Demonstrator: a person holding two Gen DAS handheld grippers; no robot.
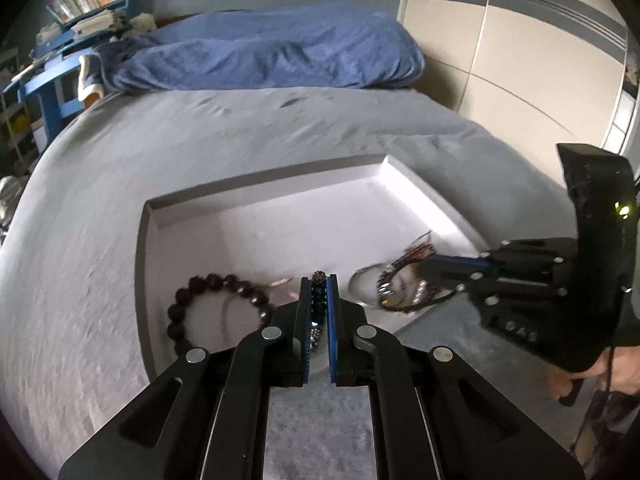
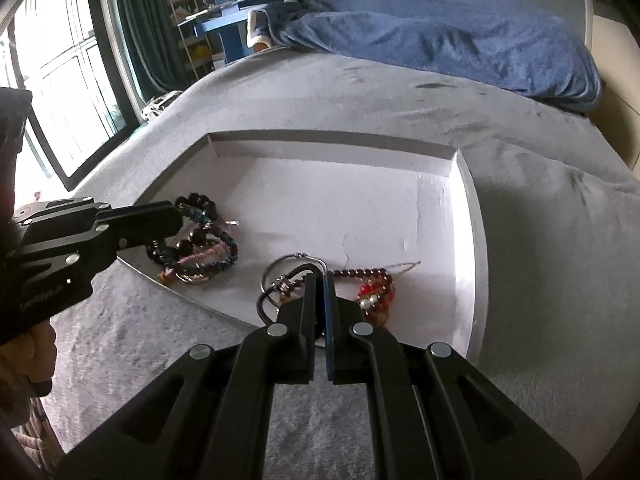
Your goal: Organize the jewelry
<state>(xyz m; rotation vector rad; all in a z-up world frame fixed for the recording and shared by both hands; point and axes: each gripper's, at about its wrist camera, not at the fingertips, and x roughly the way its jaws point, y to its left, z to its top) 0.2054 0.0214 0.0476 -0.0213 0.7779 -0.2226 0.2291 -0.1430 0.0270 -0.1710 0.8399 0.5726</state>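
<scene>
The left gripper (image 1: 319, 280) has its fingers clamped on a blue beaded bracelet (image 1: 317, 304), whose faceted beads run down the narrow slot between the two blue pads; it hangs over the near edge of a shallow white tray (image 1: 256, 216) lying on a grey bed (image 1: 200, 136). Just left of those fingers a bracelet of large, round, matte black beads (image 1: 208, 300) lies flat in the tray with a thin pink cord (image 1: 280, 281) beside it.

The right gripper (image 2: 321, 280) is closed on a black cord loop (image 2: 280, 280), which bends out to the left of its fingertips over the tray floor. A thin silver wire ring (image 2: 296, 258) lies under and around that loop. Just right of the fingers sits a string of small dark red beads (image 2: 360, 273) ending in a cluster of glossy red and pearly beads (image 2: 374, 294).

The tray has low paper-like walls and a slightly wrinkled floor. The bed cover is soft and velvety. A crumpled blue blanket (image 1: 272, 52) lies at the far end of the bed, a blue desk (image 2: 224, 24) piled with books stands beyond it, and pale wardrobe doors (image 1: 512, 40) stand on the right
</scene>
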